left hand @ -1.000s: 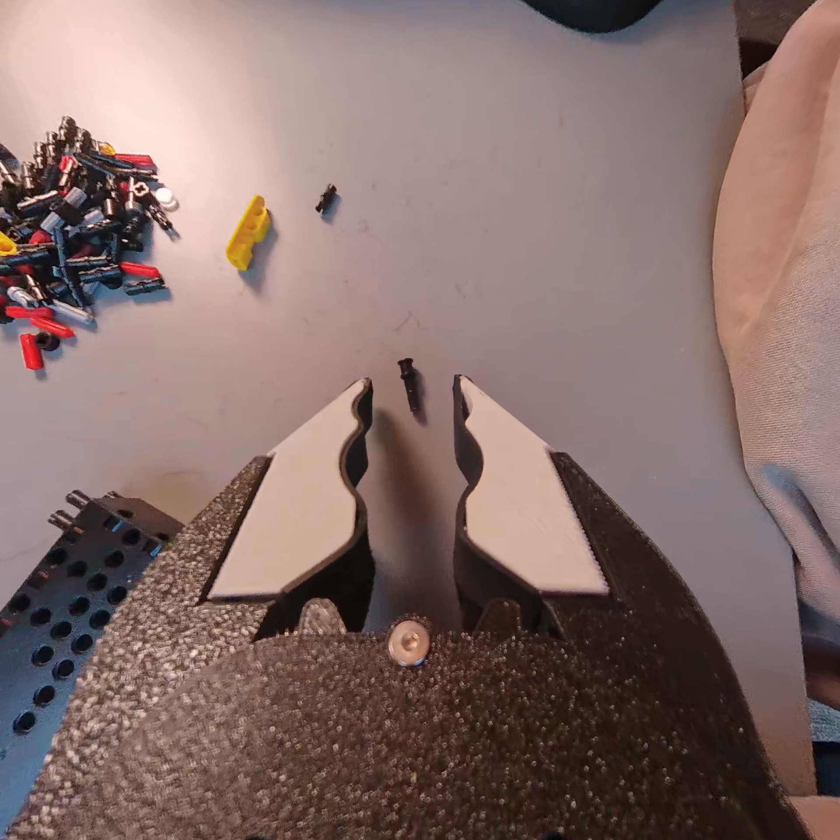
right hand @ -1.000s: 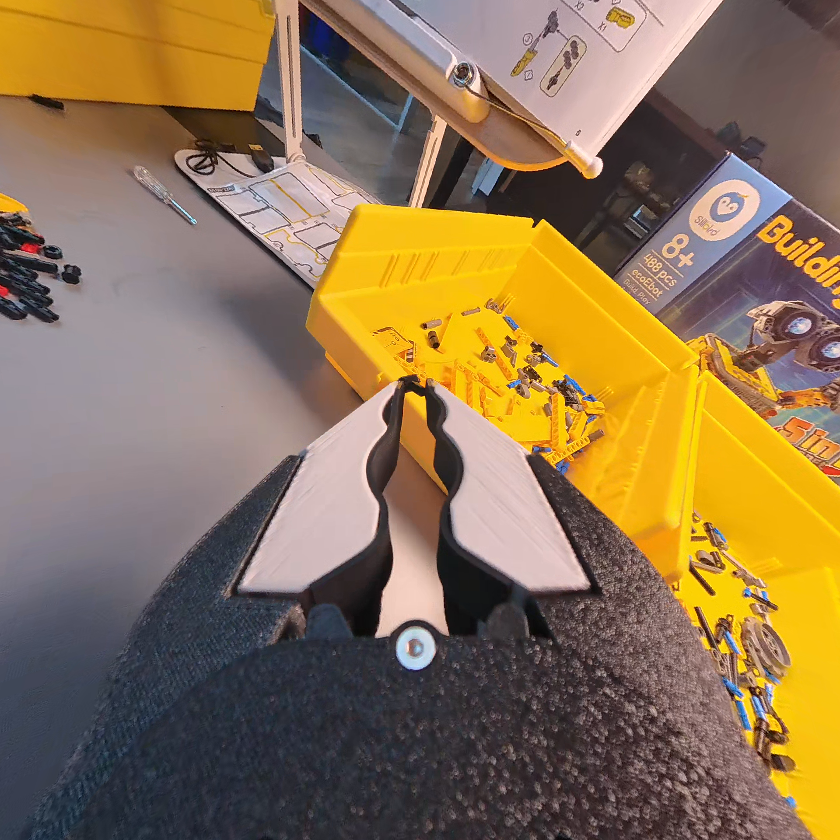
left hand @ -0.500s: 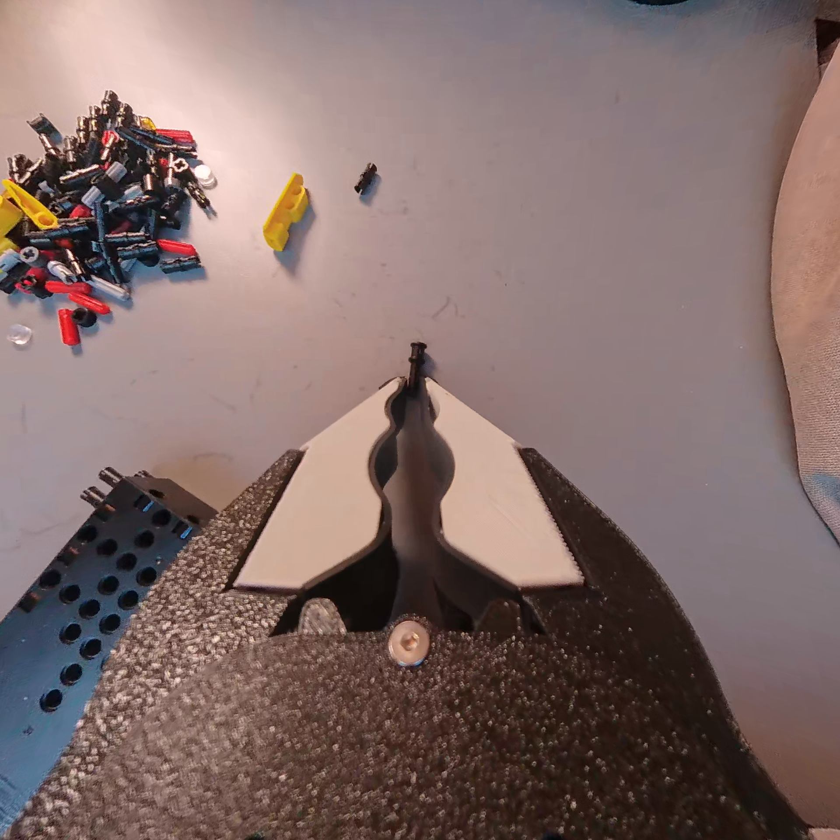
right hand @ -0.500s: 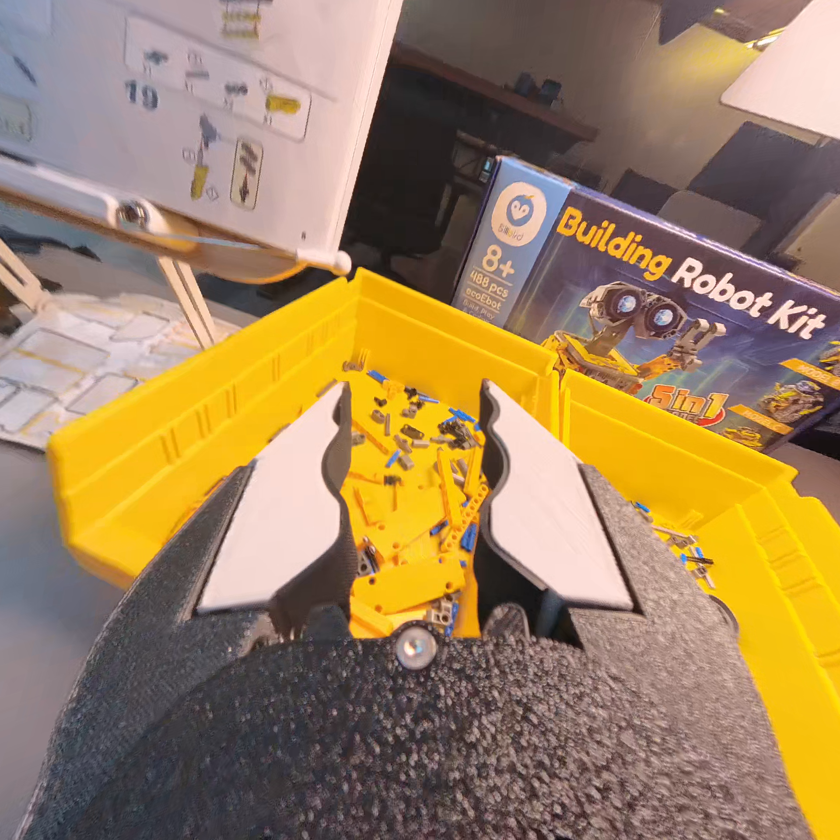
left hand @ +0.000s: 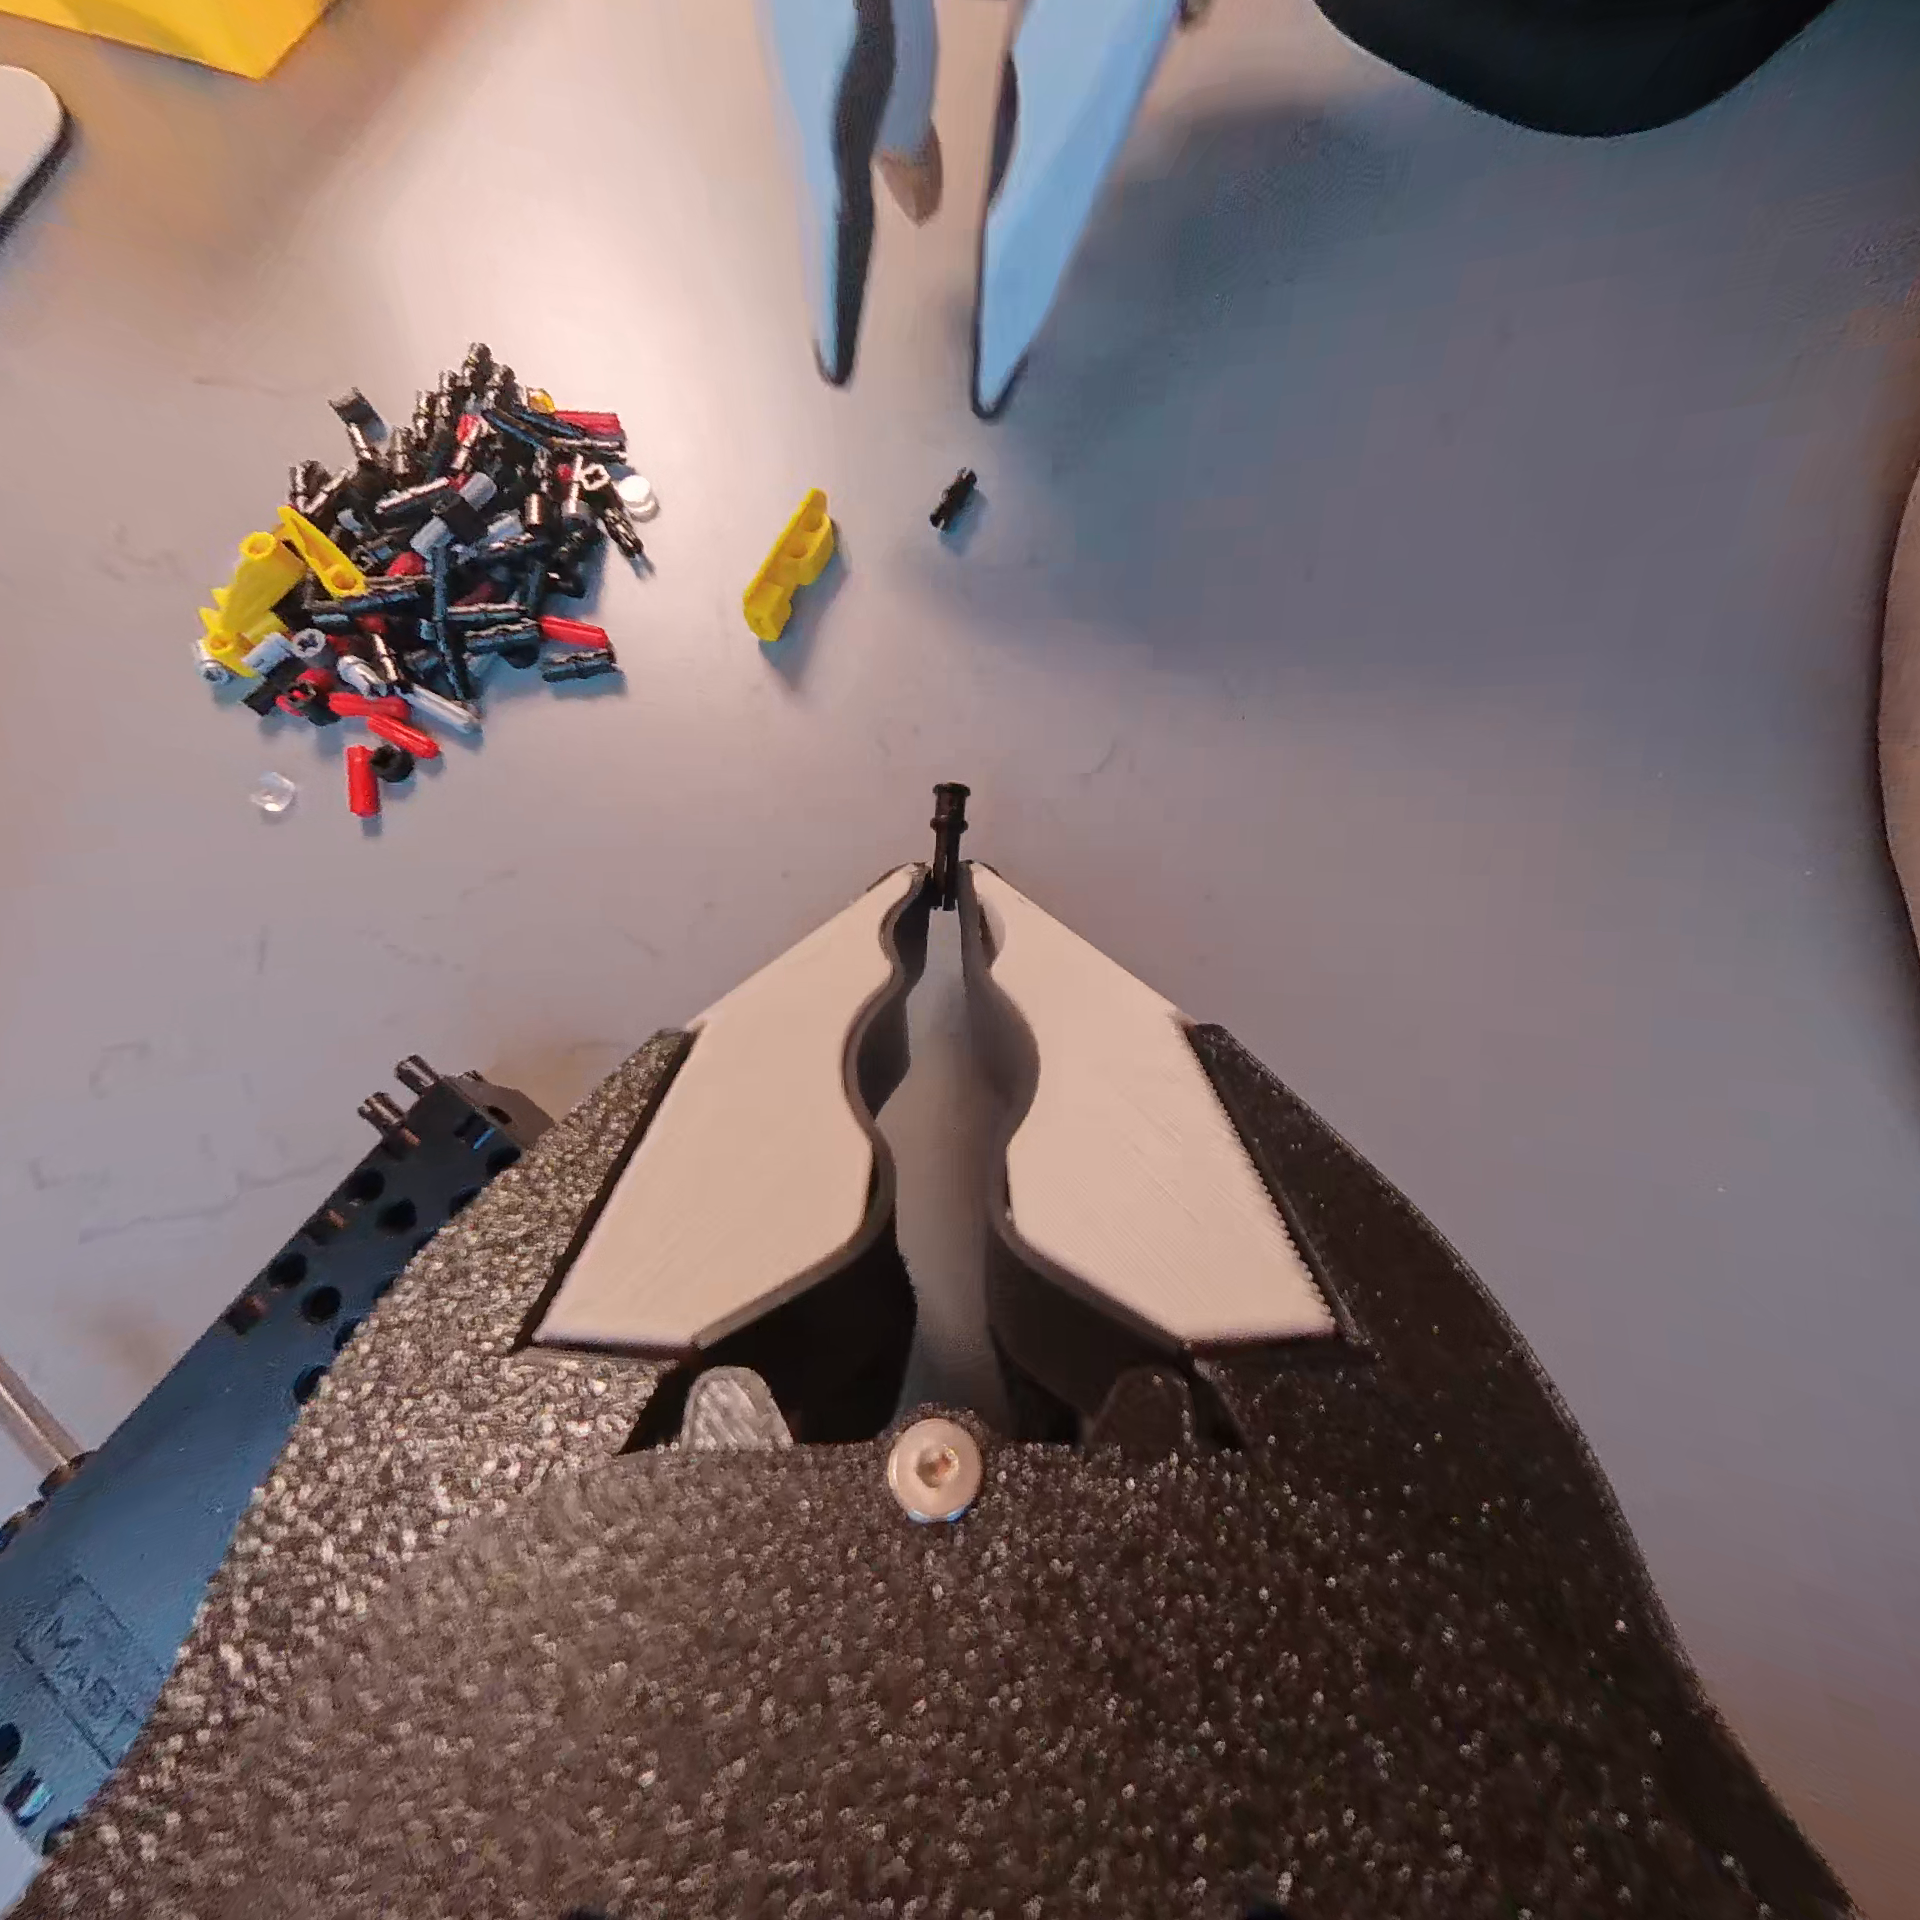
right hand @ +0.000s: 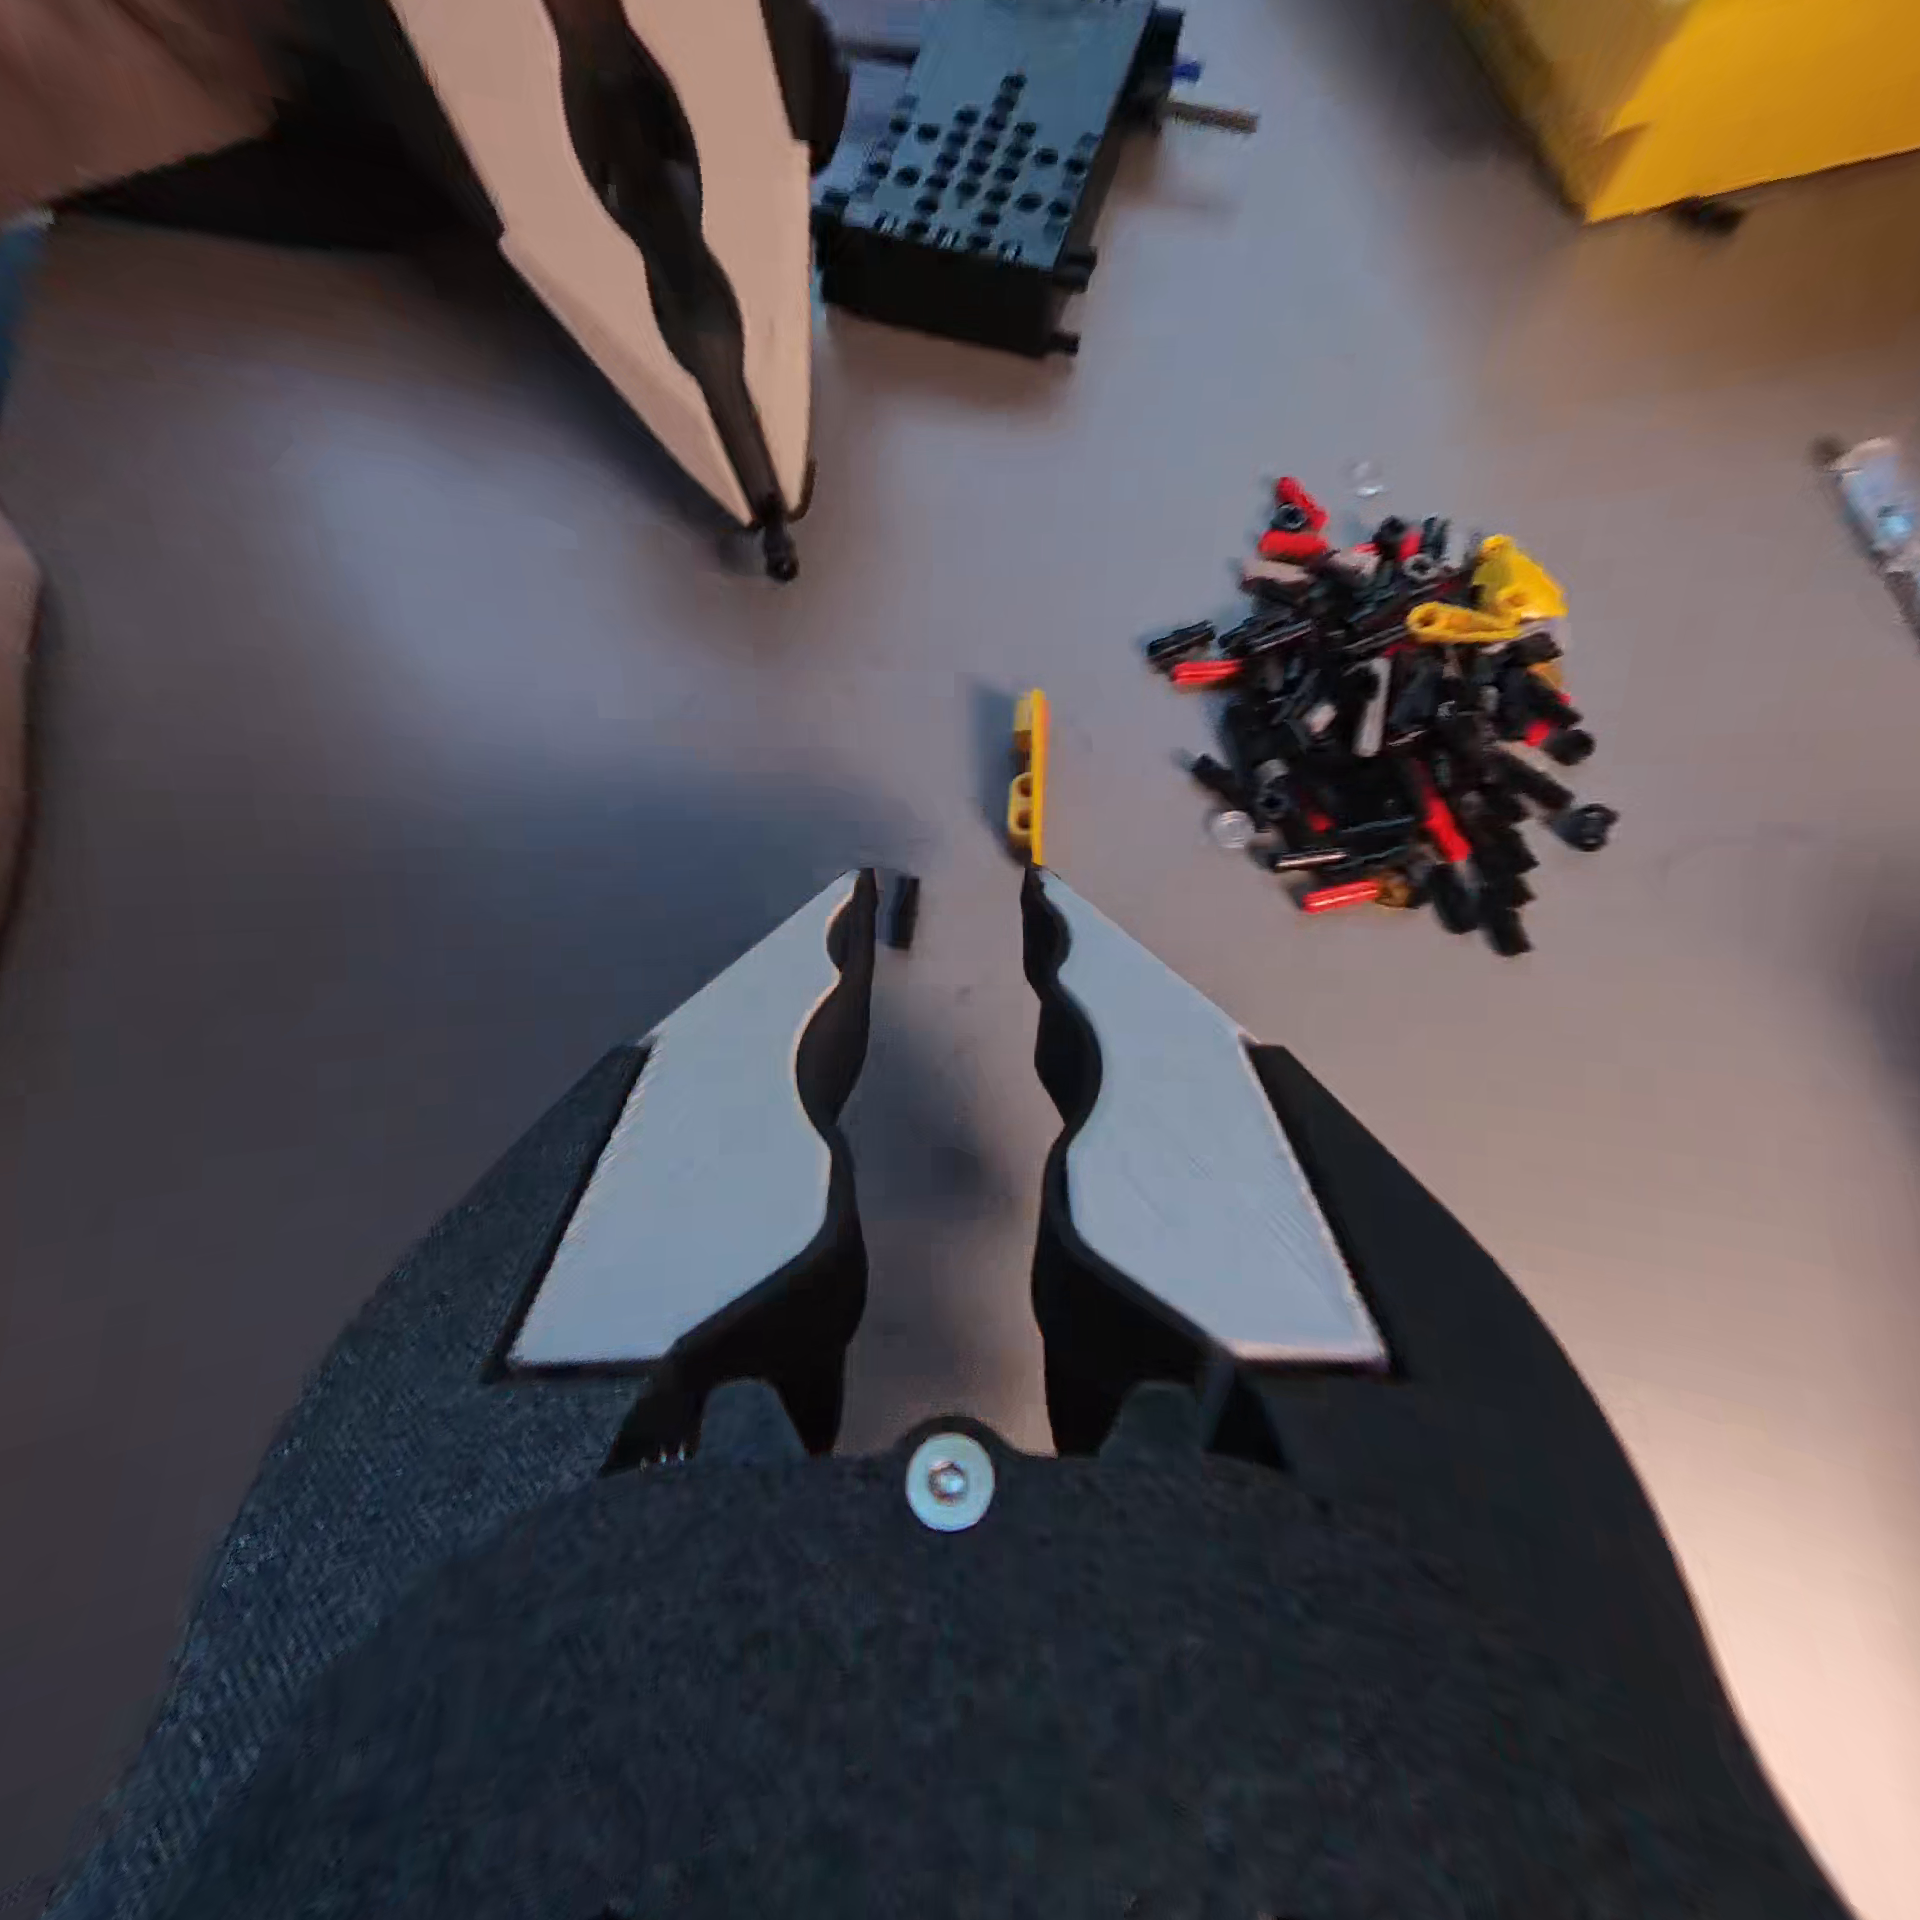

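Note:
My left gripper (left hand: 943, 896) is shut on a thin black pin (left hand: 948, 840) that sticks out past its tips, held above the grey table. It also shows at the top left of the right wrist view (right hand: 771, 511) with the pin (right hand: 777, 551) at its tip. My right gripper (right hand: 945, 885) is open and low over the table, with a short black pin (right hand: 902, 910) between its tips, close to the left finger. A small yellow beam (right hand: 1029, 774) lies just beyond its right fingertip. In the left wrist view the right gripper (left hand: 912, 379) hangs open above the short pin (left hand: 954, 510) and the yellow beam (left hand: 792, 561).
A pile of black, red, grey and yellow small parts (left hand: 436, 582) lies on the table, also in the right wrist view (right hand: 1382, 717). A black block with many holes (right hand: 982, 177) stands behind the left gripper, also at the lower left (left hand: 260, 1320). A yellow bin (right hand: 1704, 94) is at the top right. There is about 11 cm between the tips of the two grippers.
My right gripper has swung from over the yellow bin down to the table, open around the short black pin. My left gripper closed on the thin black pin and has lifted it.

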